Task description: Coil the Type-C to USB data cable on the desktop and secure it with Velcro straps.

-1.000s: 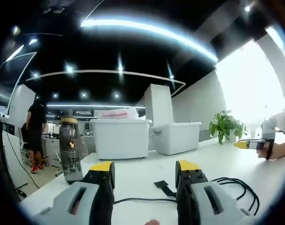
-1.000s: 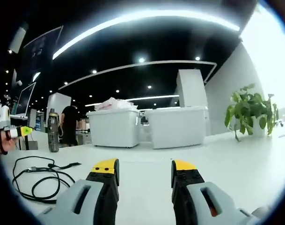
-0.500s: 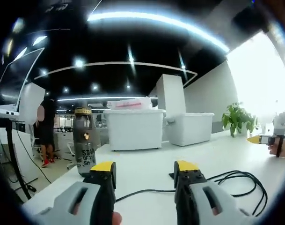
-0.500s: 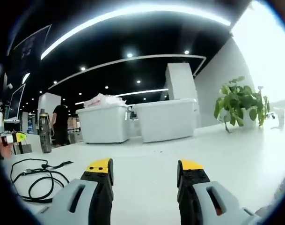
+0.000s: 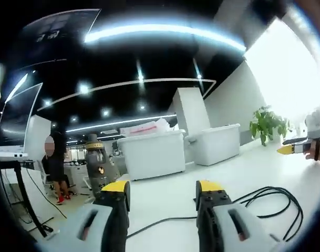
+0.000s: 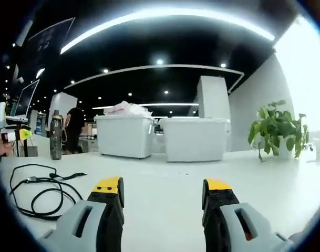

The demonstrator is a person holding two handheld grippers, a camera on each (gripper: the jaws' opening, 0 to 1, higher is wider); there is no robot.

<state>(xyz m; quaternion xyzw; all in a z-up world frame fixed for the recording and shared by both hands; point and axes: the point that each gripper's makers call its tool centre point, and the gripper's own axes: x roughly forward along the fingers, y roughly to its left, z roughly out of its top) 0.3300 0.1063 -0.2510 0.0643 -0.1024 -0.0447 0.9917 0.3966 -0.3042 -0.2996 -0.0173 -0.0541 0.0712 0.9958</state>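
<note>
White desktop (image 6: 165, 184) in a dim open office. I hold both grippers wide open and empty: left gripper (image 5: 162, 191), right gripper (image 6: 162, 189). The loose black data cable (image 6: 36, 191) lies ahead-left of my right gripper, uncoiled. Next, I'd judge, reach and gather it.
</note>
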